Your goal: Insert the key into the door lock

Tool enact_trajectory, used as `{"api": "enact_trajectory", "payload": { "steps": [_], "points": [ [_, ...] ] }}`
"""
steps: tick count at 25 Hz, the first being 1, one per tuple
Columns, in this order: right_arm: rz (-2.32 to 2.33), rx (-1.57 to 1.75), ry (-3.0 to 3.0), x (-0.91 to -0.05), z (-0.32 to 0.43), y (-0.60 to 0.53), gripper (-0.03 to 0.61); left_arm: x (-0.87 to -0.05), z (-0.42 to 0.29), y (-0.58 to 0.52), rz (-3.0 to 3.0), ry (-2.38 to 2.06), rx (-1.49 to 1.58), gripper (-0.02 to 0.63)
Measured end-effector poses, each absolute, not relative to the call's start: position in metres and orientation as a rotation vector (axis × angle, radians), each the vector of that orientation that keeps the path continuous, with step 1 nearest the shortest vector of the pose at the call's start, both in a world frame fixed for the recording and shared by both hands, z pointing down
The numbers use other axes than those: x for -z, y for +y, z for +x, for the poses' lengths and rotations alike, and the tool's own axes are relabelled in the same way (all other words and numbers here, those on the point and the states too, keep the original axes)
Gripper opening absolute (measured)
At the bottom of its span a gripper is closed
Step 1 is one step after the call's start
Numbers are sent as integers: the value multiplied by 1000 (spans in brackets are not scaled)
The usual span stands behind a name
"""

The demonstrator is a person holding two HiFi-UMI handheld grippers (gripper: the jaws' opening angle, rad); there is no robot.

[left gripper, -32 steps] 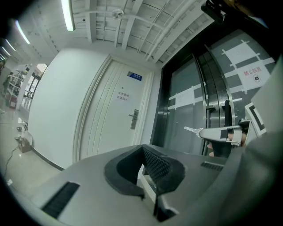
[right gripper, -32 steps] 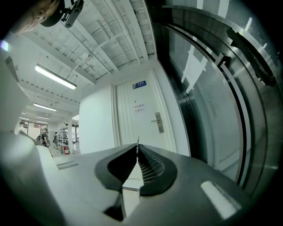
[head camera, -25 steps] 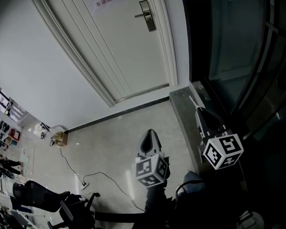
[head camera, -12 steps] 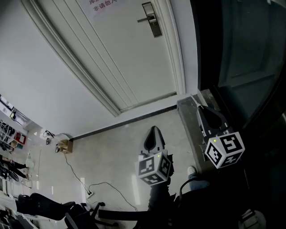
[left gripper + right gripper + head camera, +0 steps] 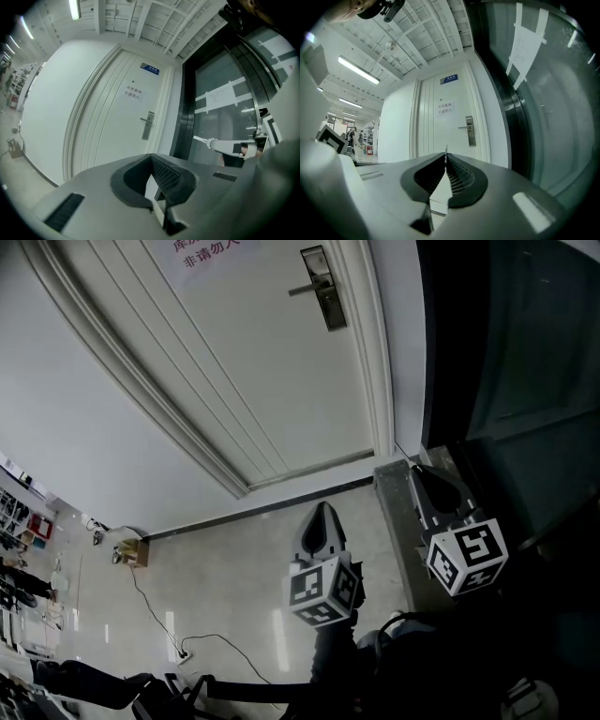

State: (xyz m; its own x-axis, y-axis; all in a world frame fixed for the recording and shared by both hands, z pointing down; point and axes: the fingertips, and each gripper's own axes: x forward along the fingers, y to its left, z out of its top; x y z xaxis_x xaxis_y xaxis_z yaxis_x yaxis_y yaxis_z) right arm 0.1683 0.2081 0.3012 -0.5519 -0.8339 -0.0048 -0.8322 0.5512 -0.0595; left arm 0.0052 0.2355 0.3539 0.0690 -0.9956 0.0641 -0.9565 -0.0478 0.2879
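A white door [image 5: 253,362] carries a metal lock plate with a lever handle [image 5: 323,287], near the top of the head view. The same lock [image 5: 149,125] shows in the left gripper view, and the lock [image 5: 470,131] lies far ahead in the right gripper view. My right gripper [image 5: 417,472] is shut on a thin key [image 5: 401,454] that sticks out of its tip, well short of the lock. That key [image 5: 201,139] is seen side-on from the left, and as a sliver [image 5: 446,150] from the right. My left gripper [image 5: 322,512] is shut, with nothing seen in it, over the floor.
A paper notice [image 5: 202,254] hangs on the door. Dark glass panels [image 5: 506,343] fill the right side beside the door frame. A stone ledge [image 5: 394,512] runs along their base. A small box [image 5: 128,552], a floor cable [image 5: 150,601] and a black chair [image 5: 84,681] lie to the left.
The head view has shifted, so the door and its lock sit lower and larger in the picture. Both grippers keep nearly the same places and stay shut.
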Motion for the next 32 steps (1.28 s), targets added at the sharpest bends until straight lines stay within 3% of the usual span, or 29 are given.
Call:
{"api": "enact_trajectory", "payload": {
  "steps": [11, 20, 32],
  "points": [
    [-1495, 73, 2736, -314, 125, 103, 12, -363, -32, 130, 2135, -1937, 201, 2],
    [-1564, 37, 2629, -286, 67, -17, 12, -317, -94, -10, 2289, -1921, 178, 2],
    [-1677, -6, 2586, -290, 36, -110, 12, -317, -106, -120, 2421, -1794, 139, 2]
  ]
}}
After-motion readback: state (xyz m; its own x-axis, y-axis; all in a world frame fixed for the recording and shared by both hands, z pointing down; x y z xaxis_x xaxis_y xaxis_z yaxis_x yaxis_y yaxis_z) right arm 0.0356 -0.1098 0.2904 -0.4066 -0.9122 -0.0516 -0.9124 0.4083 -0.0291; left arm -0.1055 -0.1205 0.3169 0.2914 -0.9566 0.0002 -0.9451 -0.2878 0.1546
